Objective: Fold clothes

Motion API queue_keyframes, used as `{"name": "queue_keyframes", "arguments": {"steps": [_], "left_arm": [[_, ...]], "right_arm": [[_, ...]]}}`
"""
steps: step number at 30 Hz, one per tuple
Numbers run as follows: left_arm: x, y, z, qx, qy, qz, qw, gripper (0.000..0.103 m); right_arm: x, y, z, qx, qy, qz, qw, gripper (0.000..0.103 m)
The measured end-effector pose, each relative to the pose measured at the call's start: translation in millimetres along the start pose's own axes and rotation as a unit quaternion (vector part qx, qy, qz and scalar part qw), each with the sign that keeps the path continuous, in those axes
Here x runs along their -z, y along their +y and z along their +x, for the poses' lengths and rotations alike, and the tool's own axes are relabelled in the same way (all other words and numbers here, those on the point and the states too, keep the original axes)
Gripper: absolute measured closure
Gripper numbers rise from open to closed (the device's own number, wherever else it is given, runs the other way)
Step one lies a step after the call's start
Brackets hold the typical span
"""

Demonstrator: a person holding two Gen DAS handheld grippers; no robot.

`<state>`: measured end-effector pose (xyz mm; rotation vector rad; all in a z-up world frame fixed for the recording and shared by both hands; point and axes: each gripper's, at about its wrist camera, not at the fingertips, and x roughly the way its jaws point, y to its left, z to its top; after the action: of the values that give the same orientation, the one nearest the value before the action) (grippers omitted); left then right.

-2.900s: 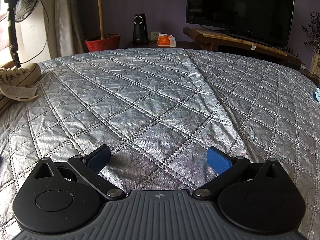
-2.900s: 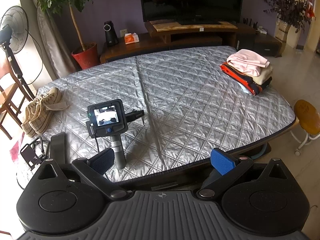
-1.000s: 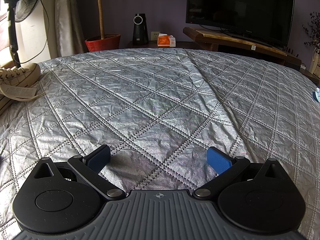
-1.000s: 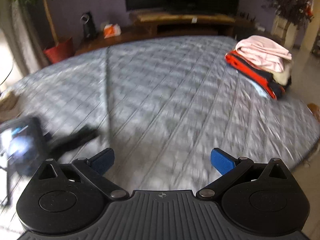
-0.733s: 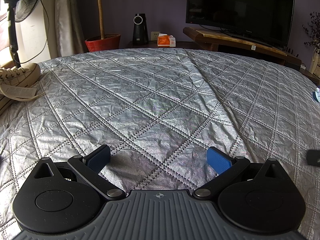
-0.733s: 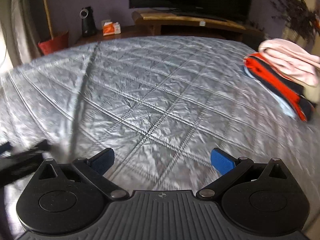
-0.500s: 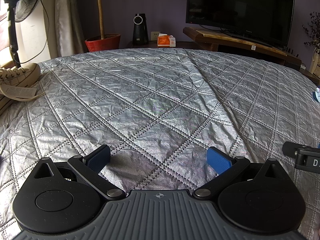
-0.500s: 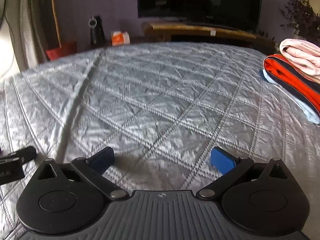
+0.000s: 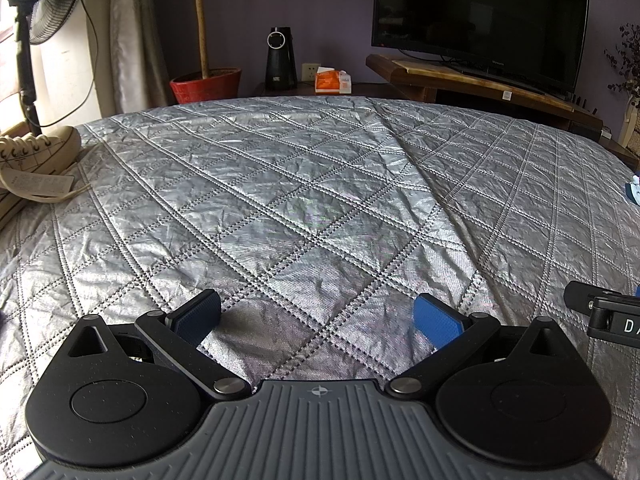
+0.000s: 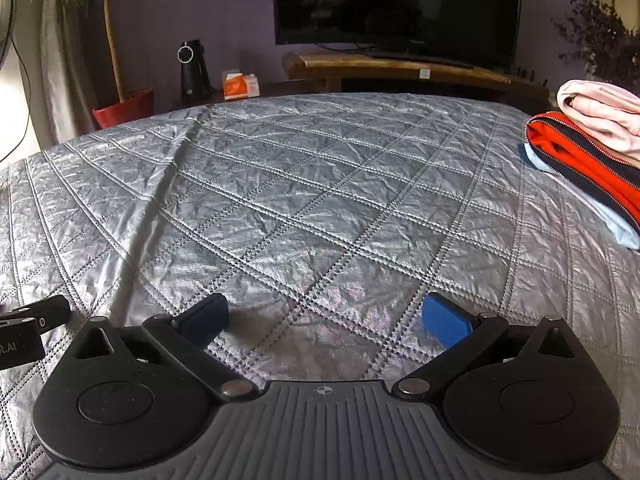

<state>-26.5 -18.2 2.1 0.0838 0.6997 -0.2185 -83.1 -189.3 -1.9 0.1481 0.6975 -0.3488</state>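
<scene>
A stack of folded clothes (image 10: 592,148) lies at the right edge of the silver quilted table (image 10: 320,200), with a pink garment on top, a red and navy one under it and a pale blue one at the bottom. My right gripper (image 10: 326,320) rests low on the quilt, open, nothing between its blue pads, well left of the stack. My left gripper (image 9: 316,318) also sits open and empty on the quilt (image 9: 300,200). Only a blue sliver of the clothes (image 9: 634,192) shows at the far right in the left wrist view.
A pair of cream sneakers (image 9: 28,156) sits at the table's left edge. Beyond the far edge stand a red plant pot (image 9: 206,84), a black speaker (image 9: 282,60), an orange tissue box (image 9: 332,80), a TV (image 9: 480,24) on a wooden stand, and a fan (image 9: 36,20).
My right gripper came down from a high view over the table to rest low on the quilt beside the left one, whose view now shows part of it. The left gripper stayed still.
</scene>
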Motion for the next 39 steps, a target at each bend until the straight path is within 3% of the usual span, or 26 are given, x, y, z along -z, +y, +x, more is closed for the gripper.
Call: {"name": "queue_keyframes", "arguments": {"steps": [18,23,26,30,32,35,39], "left_arm": [[0,1,0,0.001,0.000,0.000,1.0000,0.000],[-7,1,-7,0.007,0.038,-0.004,0.9993,0.001],[-14,1,-26,-0.006,0.076,-0.033,0.9965,0.001],[-34,-9,-76,-0.108,0.099,-0.009,0.9892,0.000],[-42,-8,-106,-0.111,0.111,-0.019,0.9874,0.000],[-47,5,-148,-0.034,0.129,-0.077,0.9881,0.001],[-49,-4,-193,-0.044,0.147,-0.060,0.9863,0.006]], "right_arm": [[-1,0,1,0.000,0.000,0.000,1.000,0.000],[0,0,1,0.000,0.000,0.000,1.000,0.000],[-1,0,1,0.000,0.000,0.000,1.000,0.000],[0,0,1,0.000,0.000,0.000,1.000,0.000],[0,0,1,0.000,0.000,0.000,1.000,0.000],[0,0,1,0.000,0.000,0.000,1.000,0.000],[0,0,1,0.000,0.000,0.000,1.000,0.000]]}}
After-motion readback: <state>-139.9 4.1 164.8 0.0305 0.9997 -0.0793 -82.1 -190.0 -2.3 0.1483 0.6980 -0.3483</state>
